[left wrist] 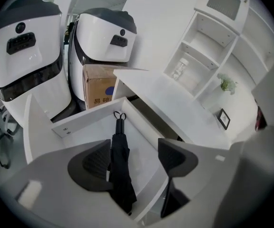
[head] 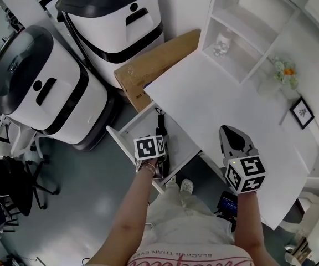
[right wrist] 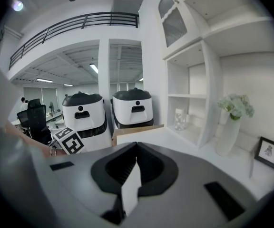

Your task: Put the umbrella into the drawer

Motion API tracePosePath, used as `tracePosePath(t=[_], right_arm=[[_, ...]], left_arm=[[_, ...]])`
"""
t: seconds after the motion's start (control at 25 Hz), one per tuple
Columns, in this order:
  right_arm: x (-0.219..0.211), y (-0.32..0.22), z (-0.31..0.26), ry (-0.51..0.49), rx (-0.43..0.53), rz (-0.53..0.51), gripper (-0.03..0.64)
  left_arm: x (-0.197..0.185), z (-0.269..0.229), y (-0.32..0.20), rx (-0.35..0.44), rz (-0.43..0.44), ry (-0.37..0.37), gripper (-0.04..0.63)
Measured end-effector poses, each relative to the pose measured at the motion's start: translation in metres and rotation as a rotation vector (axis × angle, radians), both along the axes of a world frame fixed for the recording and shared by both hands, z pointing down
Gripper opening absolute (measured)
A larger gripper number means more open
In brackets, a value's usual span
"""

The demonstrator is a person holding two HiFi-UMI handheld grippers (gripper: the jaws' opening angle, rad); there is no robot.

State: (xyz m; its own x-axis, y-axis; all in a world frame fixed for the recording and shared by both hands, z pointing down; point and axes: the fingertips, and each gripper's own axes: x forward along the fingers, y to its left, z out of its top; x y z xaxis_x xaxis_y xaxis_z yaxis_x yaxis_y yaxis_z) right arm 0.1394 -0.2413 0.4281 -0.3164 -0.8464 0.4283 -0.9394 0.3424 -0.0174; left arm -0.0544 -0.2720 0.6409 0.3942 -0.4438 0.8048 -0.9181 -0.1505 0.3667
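Note:
A black folded umbrella [left wrist: 119, 160] lies lengthwise in the open white drawer [left wrist: 87, 120], its loop strap toward the desk. In the head view the umbrella [head: 160, 131] shows in the drawer [head: 127, 131] just under the desk's edge. My left gripper [left wrist: 134, 159] hangs above it, jaws open. The umbrella lies lower down, seen between the pads and touched by neither. In the head view the left gripper [head: 152, 147] hovers over the drawer. My right gripper [head: 229, 133] is above the white desk [head: 231, 93]; in its own view the right gripper [right wrist: 135, 148] is shut and empty.
Two white-and-black machines [head: 43, 87] [head: 115, 21] stand left of the drawer, with a cardboard box [head: 154, 60] between them and the desk. A white shelf unit [head: 242, 32], a flower vase [head: 281, 73] and a picture frame [head: 302, 112] are at the desk's far side. An office chair [head: 10, 187] stands at the left.

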Motion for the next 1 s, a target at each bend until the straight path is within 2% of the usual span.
tracePosePath(t=[0.24, 0.44, 0.56, 0.88, 1.0], right_arm=[[0.003, 0.000, -0.015, -0.016, 0.034, -0.005, 0.008], [0.001, -0.001, -0.028, -0.020, 0.064, -0.021, 0.008], [0.000, -0.001, -0.035, -0.025, 0.081, -0.027, 0.008], [-0.006, 0.001, -0.060, -0.032, 0.143, -0.041, 0.008], [-0.005, 0.002, -0.071, -0.031, 0.170, -0.045, 0.008]], left_arm=[[0.001, -0.030, 0.001, 0.068, 0.002, 0.039, 0.284], [0.001, -0.059, 0.001, 0.141, -0.002, 0.086, 0.219], [0.002, -0.078, 0.000, 0.183, -0.002, 0.119, 0.216], [-0.009, -0.126, -0.001, 0.299, -0.015, 0.132, 0.175], [-0.009, -0.150, -0.003, 0.366, -0.010, 0.137, 0.148]])
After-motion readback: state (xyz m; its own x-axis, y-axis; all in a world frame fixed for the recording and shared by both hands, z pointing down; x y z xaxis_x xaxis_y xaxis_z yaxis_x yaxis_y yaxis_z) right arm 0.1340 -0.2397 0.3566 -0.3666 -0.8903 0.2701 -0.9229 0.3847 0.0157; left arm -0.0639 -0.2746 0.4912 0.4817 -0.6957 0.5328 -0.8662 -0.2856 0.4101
